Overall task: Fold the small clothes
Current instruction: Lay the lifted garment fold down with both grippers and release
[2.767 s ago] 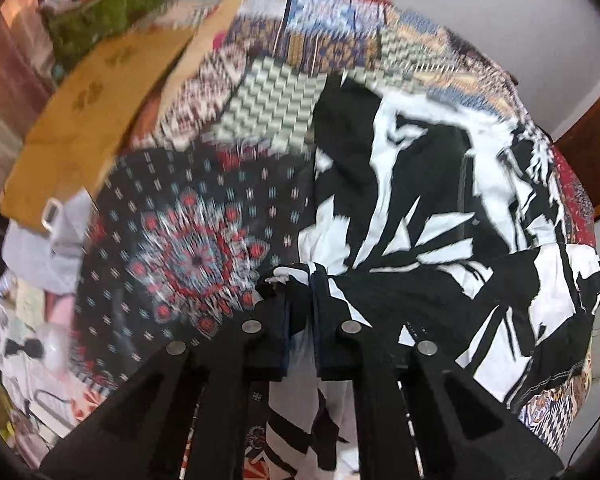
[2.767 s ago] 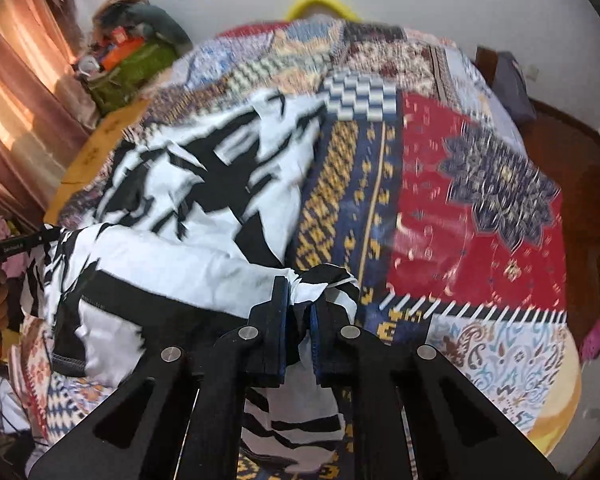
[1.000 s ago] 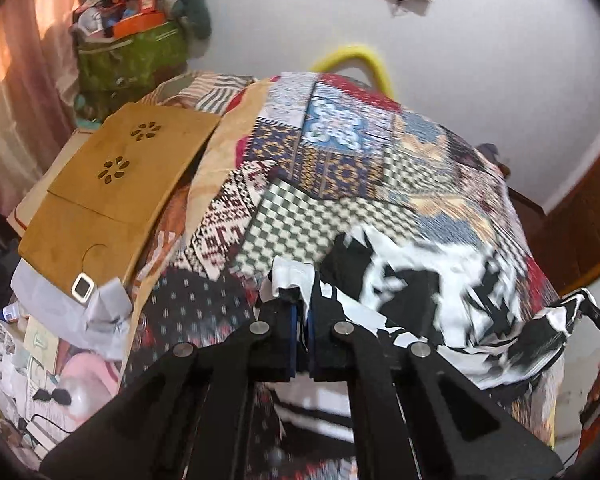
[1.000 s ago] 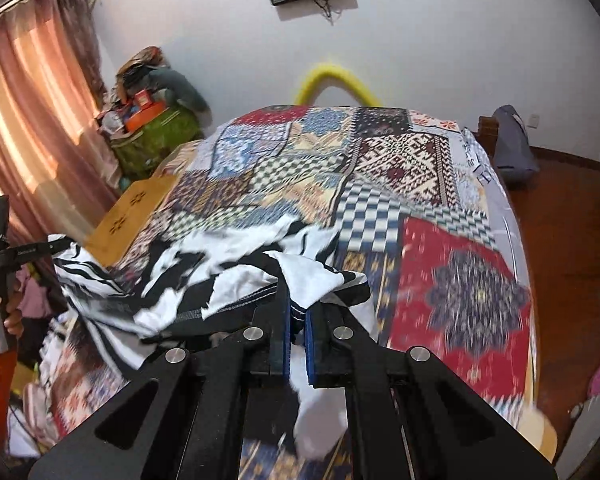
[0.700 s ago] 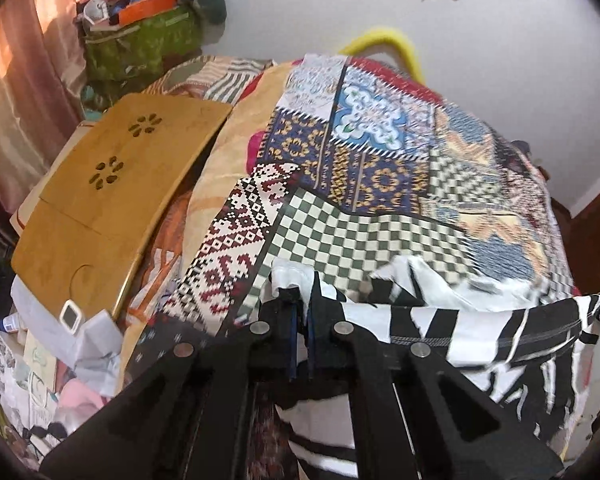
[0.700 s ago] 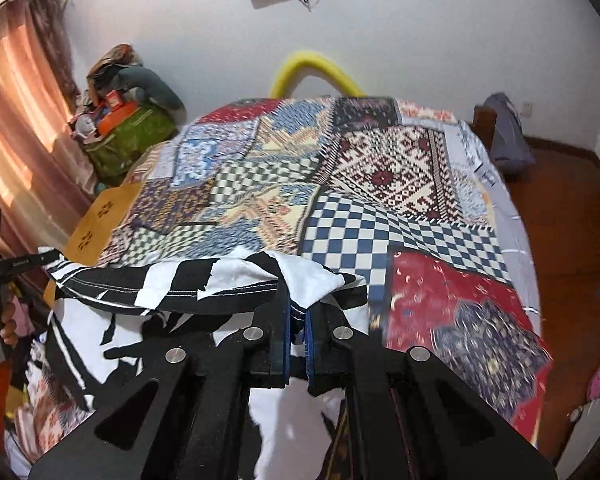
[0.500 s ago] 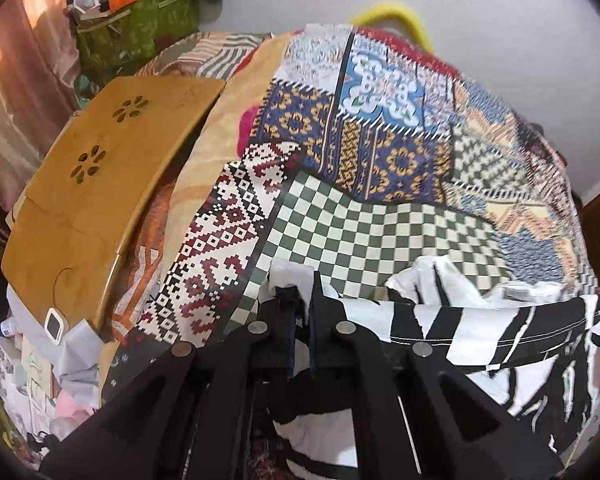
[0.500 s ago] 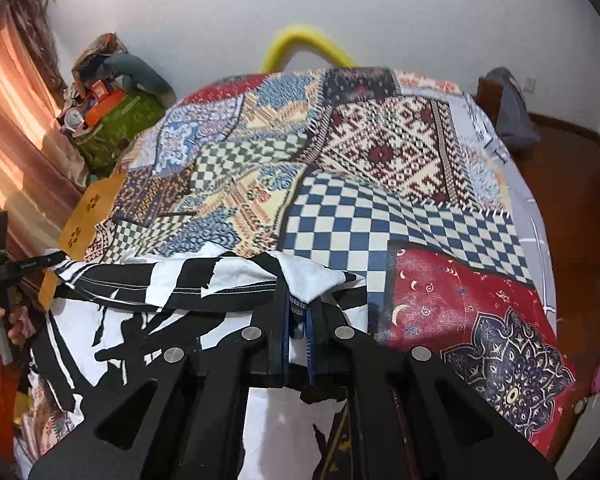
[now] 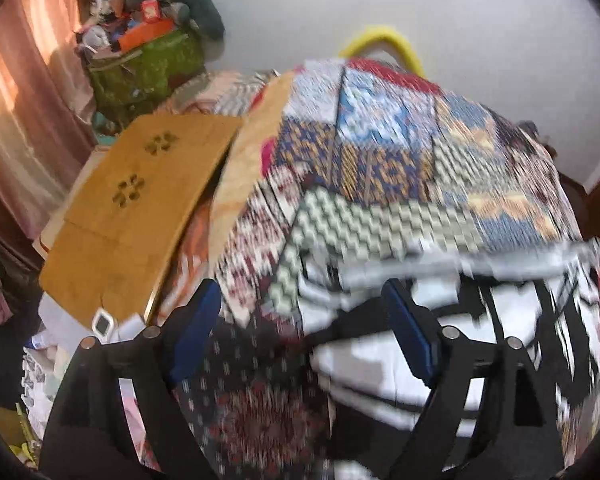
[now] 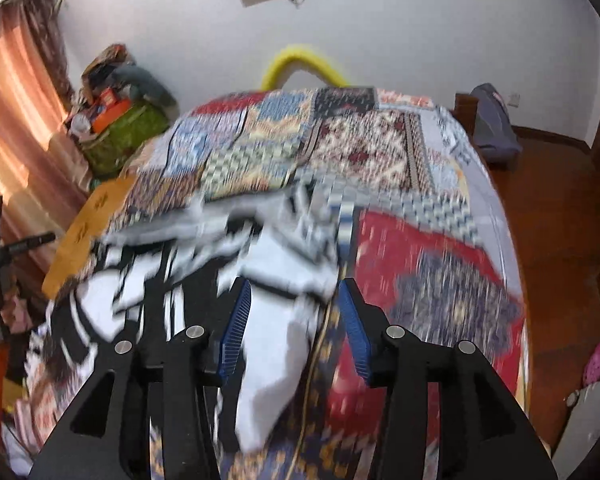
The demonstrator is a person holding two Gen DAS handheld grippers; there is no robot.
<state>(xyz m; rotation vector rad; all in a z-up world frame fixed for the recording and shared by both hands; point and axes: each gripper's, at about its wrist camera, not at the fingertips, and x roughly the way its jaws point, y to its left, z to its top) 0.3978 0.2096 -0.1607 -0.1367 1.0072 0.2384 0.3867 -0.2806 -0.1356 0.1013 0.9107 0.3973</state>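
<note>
While the black-and-white patterned cloth garment (image 9: 480, 320) is lying across the multicoloured patchwork bedspread (image 9: 380, 168) in the left wrist view, its folded top edge is running crosswise, from just ahead of the left gripper (image 9: 300, 320) out to the right side of the picture. The left gripper's jaws have just been opening and are standing wide apart; the cloth's left end is sitting by the right-hand blue pad, not pinched, with bare bedspread filling most of the gap. A tan wooden board with flower-shaped cutouts (image 9: 132, 216) is lying well off to the left.

In the right wrist view, the same garment (image 10: 148, 304) is stretching away to the left, its long axis crossing the line of the fingers. The right gripper (image 10: 294, 312) has also just been opening, and its jaws are standing partly apart with the white corner of the cloth draping loosely between them, apparently released. Each gripper looks about equally near its own end, so the next fold is likely turning on regrasping along that crosswise edge.
</note>
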